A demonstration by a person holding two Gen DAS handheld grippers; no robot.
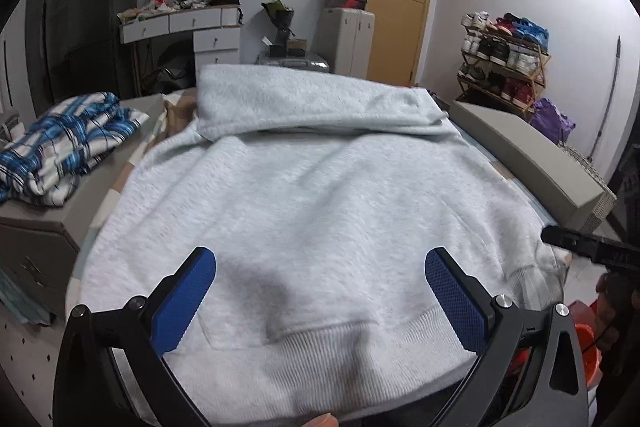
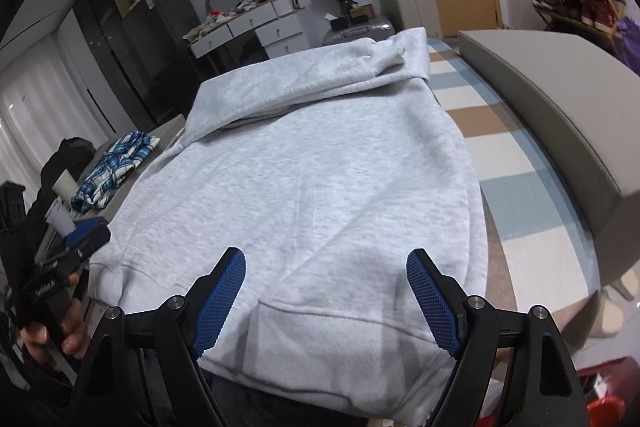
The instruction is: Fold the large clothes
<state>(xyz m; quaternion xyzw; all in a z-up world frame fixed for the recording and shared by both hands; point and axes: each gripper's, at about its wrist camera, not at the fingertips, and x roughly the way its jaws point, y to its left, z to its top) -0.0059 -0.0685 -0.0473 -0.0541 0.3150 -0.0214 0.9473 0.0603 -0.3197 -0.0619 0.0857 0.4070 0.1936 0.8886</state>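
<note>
The grey hoodie lay flat on the bed, hood at the far end, ribbed hem nearest both cameras. The left gripper stood above the hem with its jaws wide apart, holding nothing. The right gripper stood likewise above the hem near the pocket edge, jaws wide apart and empty. A plaid shirt lay beside the hoodie.
</note>
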